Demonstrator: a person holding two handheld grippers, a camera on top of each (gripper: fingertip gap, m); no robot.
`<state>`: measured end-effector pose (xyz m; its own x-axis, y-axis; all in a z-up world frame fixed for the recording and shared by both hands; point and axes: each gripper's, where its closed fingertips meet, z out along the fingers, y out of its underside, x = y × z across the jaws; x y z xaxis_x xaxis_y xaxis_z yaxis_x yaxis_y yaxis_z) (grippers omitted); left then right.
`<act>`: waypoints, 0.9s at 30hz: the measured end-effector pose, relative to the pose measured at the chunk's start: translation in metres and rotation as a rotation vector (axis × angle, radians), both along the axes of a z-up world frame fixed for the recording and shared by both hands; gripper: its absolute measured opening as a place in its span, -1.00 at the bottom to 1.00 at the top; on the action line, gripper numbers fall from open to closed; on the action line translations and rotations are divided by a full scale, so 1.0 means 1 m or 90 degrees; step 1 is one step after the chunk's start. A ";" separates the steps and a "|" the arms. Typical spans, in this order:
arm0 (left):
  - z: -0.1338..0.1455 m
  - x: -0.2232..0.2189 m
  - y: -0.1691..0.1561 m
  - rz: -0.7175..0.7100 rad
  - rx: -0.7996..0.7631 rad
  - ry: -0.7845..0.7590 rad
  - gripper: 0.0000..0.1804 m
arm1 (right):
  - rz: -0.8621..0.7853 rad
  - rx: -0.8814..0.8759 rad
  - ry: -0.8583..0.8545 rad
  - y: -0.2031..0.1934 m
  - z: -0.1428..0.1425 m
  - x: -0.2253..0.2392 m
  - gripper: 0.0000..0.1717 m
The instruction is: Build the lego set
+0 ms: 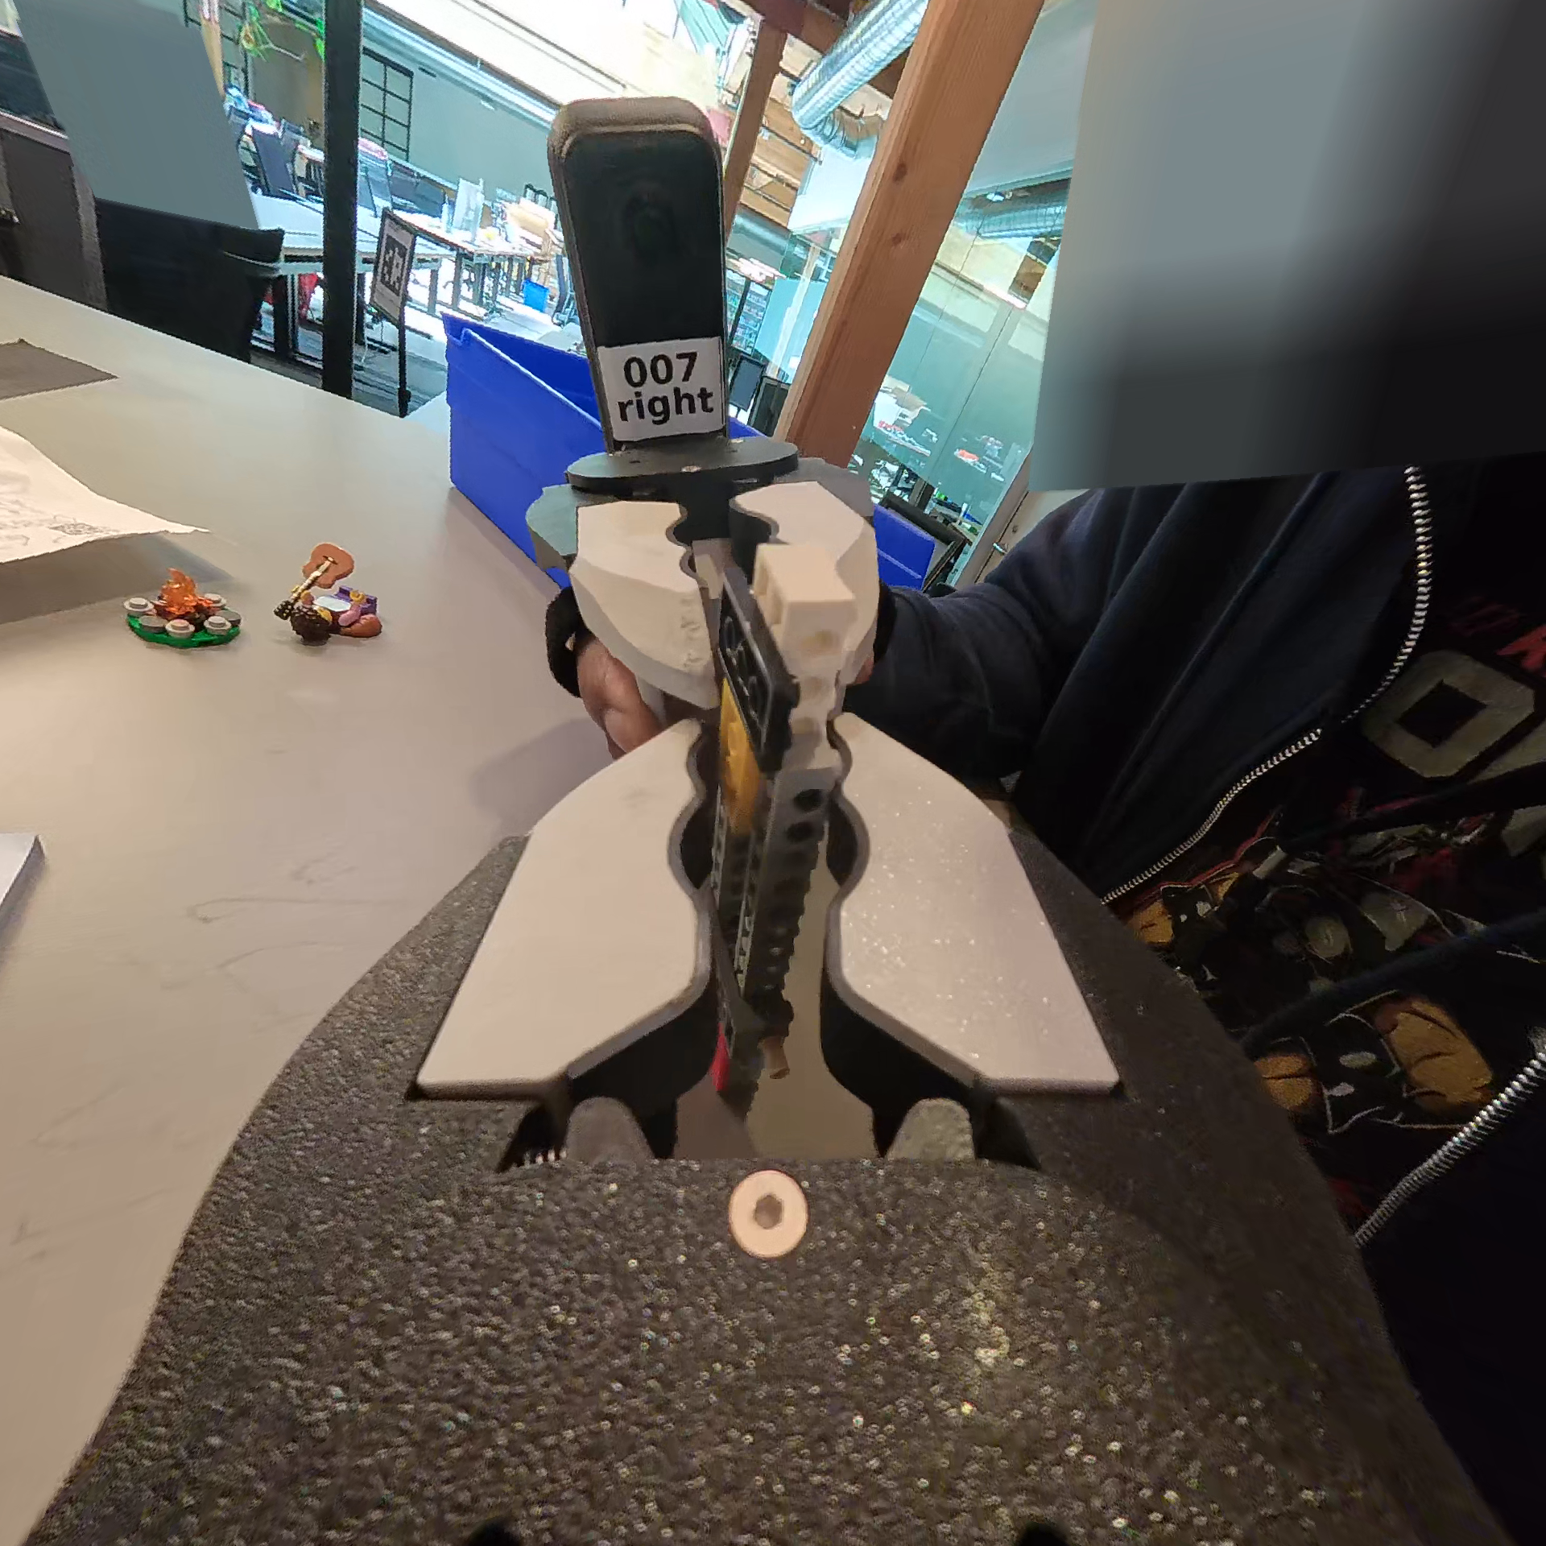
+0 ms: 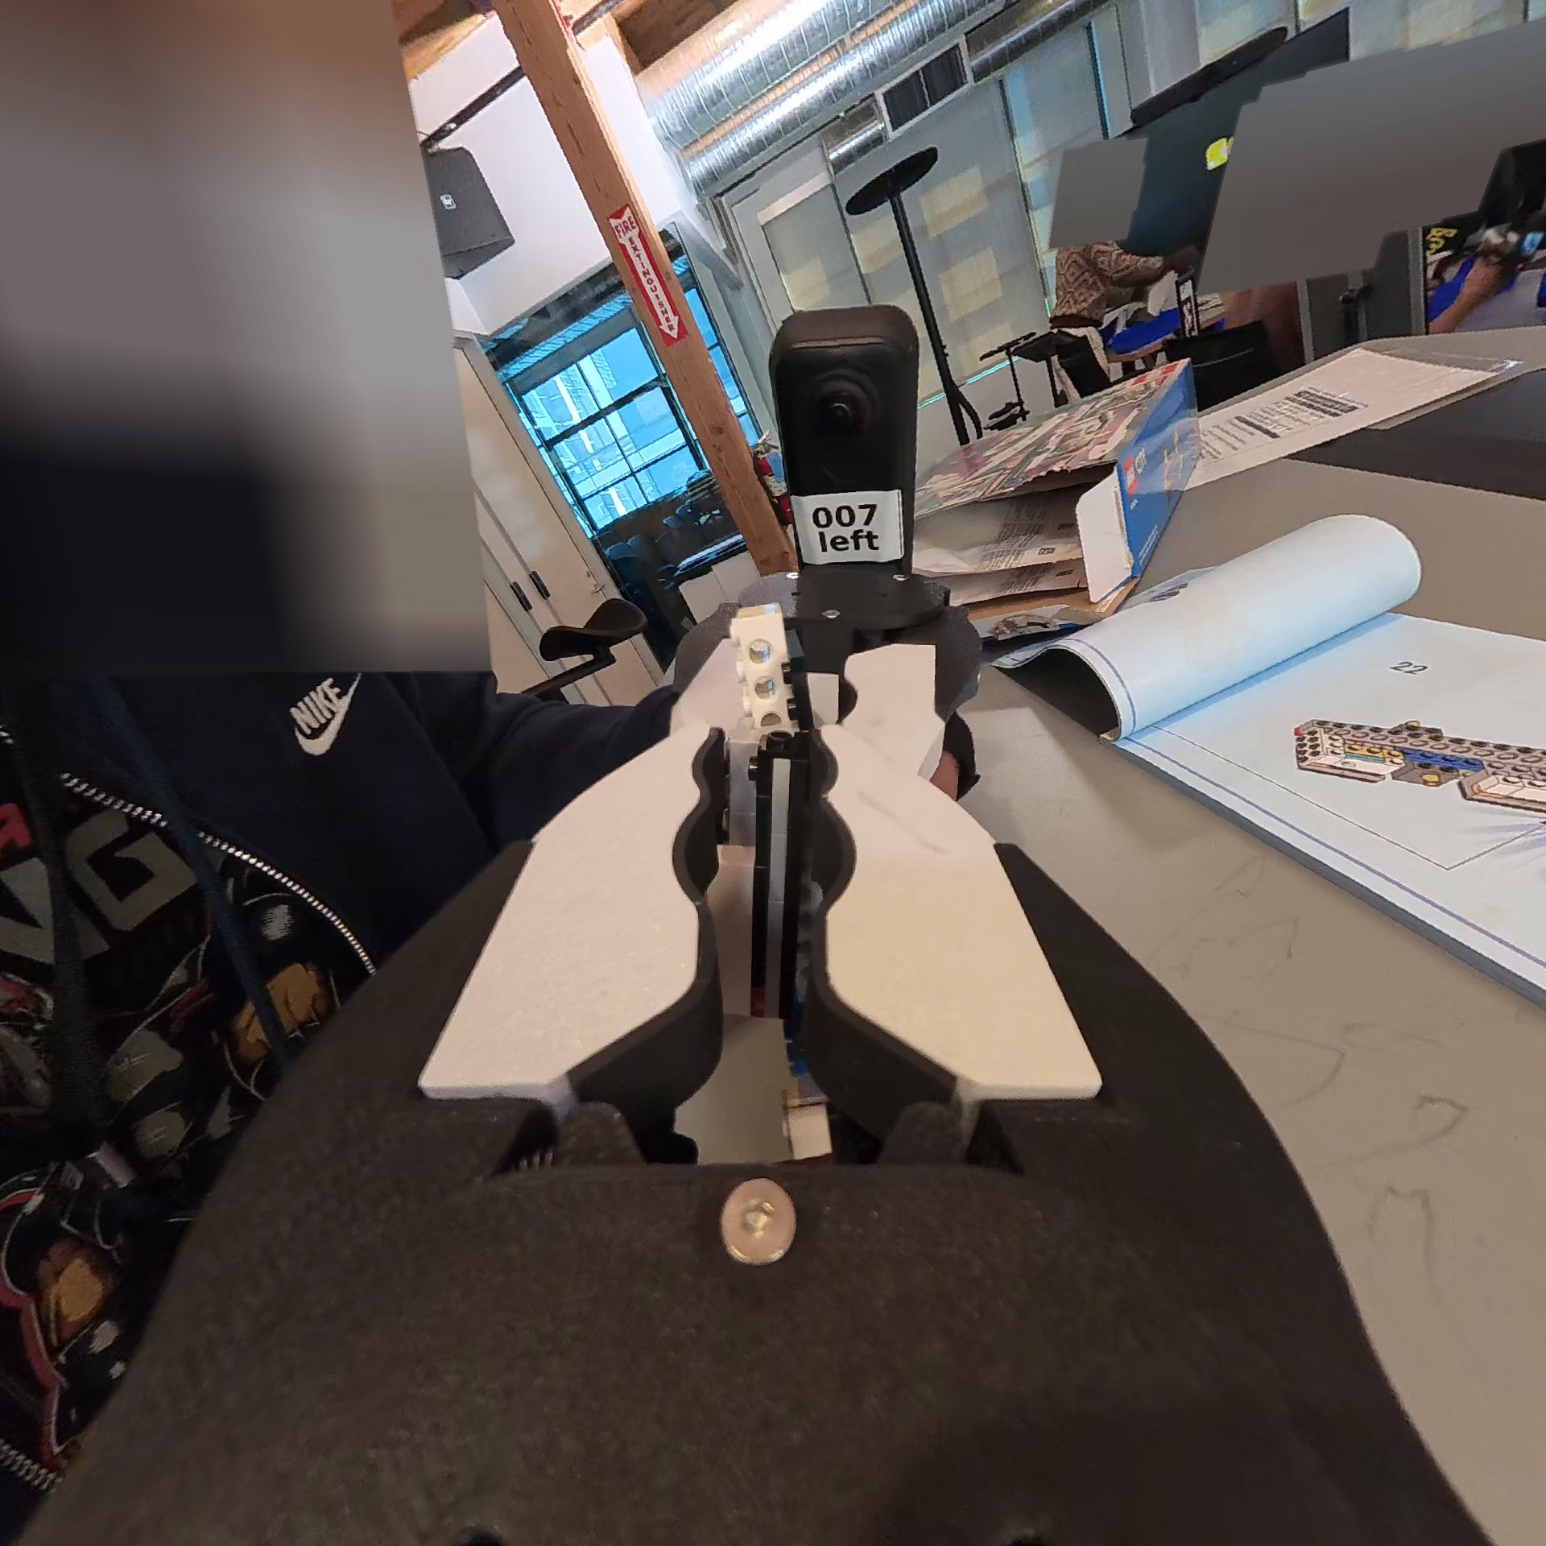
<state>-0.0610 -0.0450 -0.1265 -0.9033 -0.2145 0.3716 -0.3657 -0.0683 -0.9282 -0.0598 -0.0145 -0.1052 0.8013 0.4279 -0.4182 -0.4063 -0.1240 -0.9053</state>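
An open-plan office or maker space with an industrial look: wooden beams [image 2: 619, 251], bare silver ducts [image 2: 795, 75] and glass partitions [image 1: 945, 351]. Far rows of desks [image 1: 468, 243] and chairs [image 1: 184, 259] stand beyond the near grey table [image 1: 251, 836].

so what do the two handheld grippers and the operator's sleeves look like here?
Both match: the left gripper and right gripper have a speckled black textured body, a silver screw at centre, and white fingers with scalloped black inner edges. Each carries an upright black camera bearing a white label. No cables show. The person wears a dark navy zip hoodie and black gloves.
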 end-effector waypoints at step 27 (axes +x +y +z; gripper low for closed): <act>0.009 -0.021 -0.005 -0.060 0.025 -0.033 -0.77 | 0.077 0.026 -0.039 -0.007 0.006 -0.020 -0.78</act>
<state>-0.0823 -0.0500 -0.1174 -0.9381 -0.1408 0.3165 -0.3198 0.0008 -0.9475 -0.0795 -0.0218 -0.0994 0.7664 0.5388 -0.3498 -0.3337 -0.1313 -0.9335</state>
